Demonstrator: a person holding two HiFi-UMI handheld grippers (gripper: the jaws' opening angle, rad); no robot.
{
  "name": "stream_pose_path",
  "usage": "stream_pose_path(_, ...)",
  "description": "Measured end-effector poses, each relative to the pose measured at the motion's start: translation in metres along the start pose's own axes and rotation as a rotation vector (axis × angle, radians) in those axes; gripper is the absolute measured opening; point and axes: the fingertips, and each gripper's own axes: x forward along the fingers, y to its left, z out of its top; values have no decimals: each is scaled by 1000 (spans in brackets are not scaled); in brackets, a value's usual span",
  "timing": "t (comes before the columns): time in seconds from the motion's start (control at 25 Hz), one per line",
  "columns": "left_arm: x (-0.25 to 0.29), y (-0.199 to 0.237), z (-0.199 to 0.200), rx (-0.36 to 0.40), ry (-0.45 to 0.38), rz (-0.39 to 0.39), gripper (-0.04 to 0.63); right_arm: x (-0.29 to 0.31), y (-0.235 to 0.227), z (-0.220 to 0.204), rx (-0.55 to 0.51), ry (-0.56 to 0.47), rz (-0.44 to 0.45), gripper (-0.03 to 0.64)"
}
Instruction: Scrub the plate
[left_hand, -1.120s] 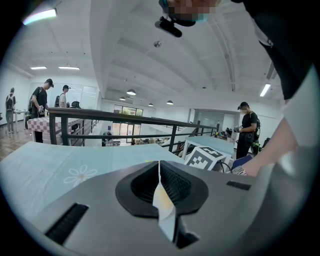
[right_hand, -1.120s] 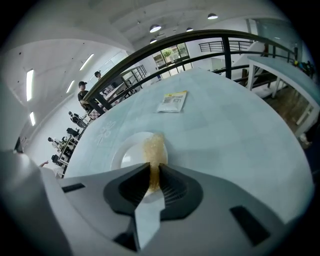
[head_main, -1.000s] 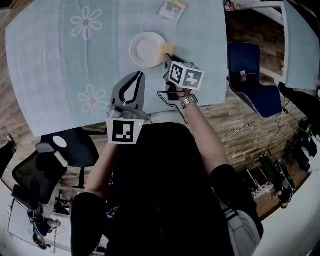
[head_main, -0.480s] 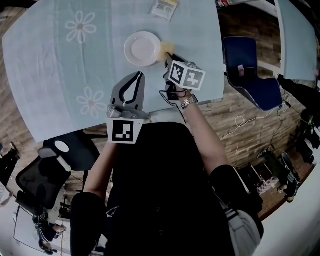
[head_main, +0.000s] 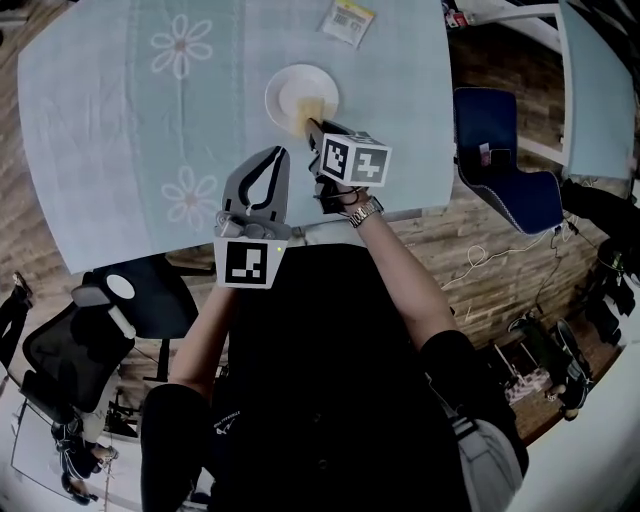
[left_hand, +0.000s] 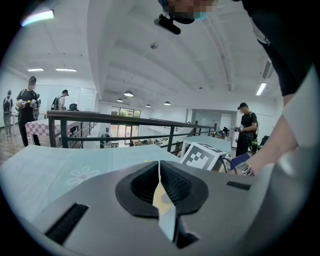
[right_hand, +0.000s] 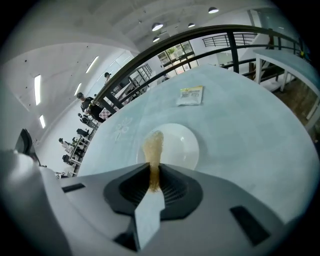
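Sponge held over the plate by the right hand-held gripper.
The right hand-held gripper (right_hand: 152, 175) is clamped on a yellow sponge (right_hand: 153, 147), which sticks out ahead of its jaws over the near part of the white plate (right_hand: 182, 145) on the bench (head_main: 120, 130). A packet (right_hand: 190, 95) lies beyond the plate. The left hand-held gripper (left_hand: 160, 172), beside the right one and nearer the person, has its jaws together with nothing between them.

Your top (head_main: 330, 400), lower centre, is black and short-sleeved, your watch (head_main: 364, 212) metal — your grey left gripper (head_main: 281, 152) bears a black-and-white marker cube (head_main: 249, 264).
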Motion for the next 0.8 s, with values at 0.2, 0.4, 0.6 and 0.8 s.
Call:
stream_pose_path(0.2, -11, 11, -4, -13, 2, 42, 20, 12, 20, -13, -29, 52, 29, 55)
stream_pose_path(0.4, -16, 19, -7, -39, 6, 78, 20, 24, 23, -20, -25, 88, 39, 55)
stream_pose_path(0.6, -16, 19, -11, -29, 15, 74, 20, 24, 14, -23, 17, 98, 26, 57)
stream_pose_path(0.8, -11, 15, -7, -34, 4, 57, 21, 20, 1, -24, 53, 89, 10, 57)
